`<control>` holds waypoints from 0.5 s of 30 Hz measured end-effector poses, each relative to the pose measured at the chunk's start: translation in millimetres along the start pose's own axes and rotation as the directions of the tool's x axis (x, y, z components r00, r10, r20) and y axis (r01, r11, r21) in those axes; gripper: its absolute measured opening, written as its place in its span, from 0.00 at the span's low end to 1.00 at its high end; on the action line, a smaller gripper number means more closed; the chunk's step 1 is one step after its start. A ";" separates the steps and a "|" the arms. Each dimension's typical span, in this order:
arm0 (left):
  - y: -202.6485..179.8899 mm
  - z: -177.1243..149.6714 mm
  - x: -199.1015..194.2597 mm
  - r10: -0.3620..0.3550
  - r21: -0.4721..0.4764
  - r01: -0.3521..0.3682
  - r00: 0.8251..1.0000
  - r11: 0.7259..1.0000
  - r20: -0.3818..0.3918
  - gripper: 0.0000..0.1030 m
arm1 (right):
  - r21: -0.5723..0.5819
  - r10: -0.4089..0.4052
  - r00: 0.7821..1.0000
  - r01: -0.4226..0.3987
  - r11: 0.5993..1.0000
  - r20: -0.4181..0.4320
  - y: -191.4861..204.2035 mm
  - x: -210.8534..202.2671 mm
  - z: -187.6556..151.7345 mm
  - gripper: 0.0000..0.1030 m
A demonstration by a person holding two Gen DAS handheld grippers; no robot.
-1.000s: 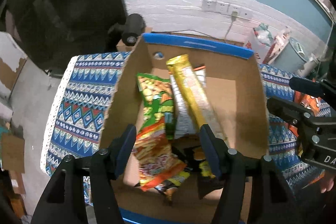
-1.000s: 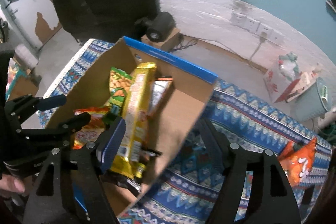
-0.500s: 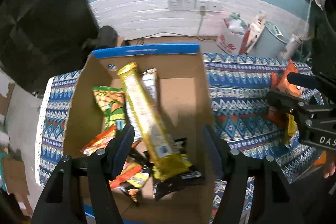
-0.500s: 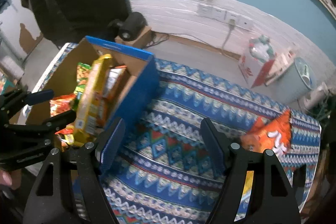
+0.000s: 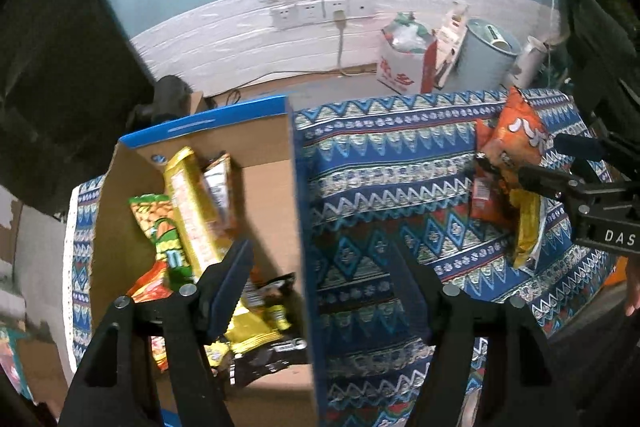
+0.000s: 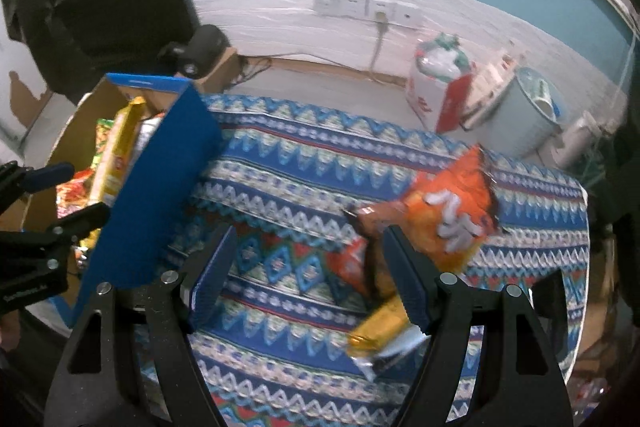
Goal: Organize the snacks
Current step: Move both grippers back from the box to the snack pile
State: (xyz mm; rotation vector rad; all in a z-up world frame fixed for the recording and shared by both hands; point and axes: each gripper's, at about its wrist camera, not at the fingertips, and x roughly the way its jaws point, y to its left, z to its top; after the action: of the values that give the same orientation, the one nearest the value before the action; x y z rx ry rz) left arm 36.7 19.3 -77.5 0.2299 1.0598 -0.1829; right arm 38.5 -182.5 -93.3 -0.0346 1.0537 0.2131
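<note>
A blue-sided cardboard box (image 5: 298, 211) sits at the left of the patterned tablecloth (image 5: 380, 163) and holds several snack packs, among them a long yellow pack (image 5: 192, 211) and a green pack (image 5: 160, 227). My left gripper (image 5: 320, 279) is open and empty, straddling the box's right wall. An orange chip bag (image 6: 452, 211) lies on the cloth at the right with a small orange pack (image 6: 352, 267) and a yellow pack (image 6: 380, 331) beside it. My right gripper (image 6: 308, 279) is open and empty, just above the cloth left of these packs. The box also shows in the right wrist view (image 6: 160, 179).
Behind the table stand a white and red bag (image 5: 404, 63), a pale blue bin (image 5: 484, 55) and wall sockets (image 5: 320, 11). A dark camera-like object (image 6: 200, 51) sits behind the box. The cloth's right edge lies just past the chip bag.
Both grippers have swung right, away from over the box toward the cloth. The orange chip bag and packs have come closer to my right gripper. Both stay open.
</note>
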 end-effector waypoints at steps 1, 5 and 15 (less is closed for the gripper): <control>-4.9 0.5 2.0 -0.002 0.011 0.002 1.000 1.000 -0.002 0.69 | 0.010 -0.009 1.000 0.009 1.000 -0.004 -7.1 0.0 -3.0 0.73; -24.1 2.2 11.2 -0.014 0.050 0.015 1.000 0.999 -0.012 0.70 | 0.046 -0.048 0.998 0.049 0.998 -0.033 -34.2 2.8 -16.5 0.74; -66.2 6.2 38.5 -0.035 0.121 0.042 0.998 0.992 -0.058 0.70 | 0.126 -0.124 0.976 0.148 0.981 -0.180 -94.6 34.9 -57.8 0.76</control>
State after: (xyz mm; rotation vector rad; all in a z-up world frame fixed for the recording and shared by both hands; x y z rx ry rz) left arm 43.2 -47.5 -114.9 0.3262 1.1106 -0.2777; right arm 23.5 -277.1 -159.2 0.0005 1.2309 0.0113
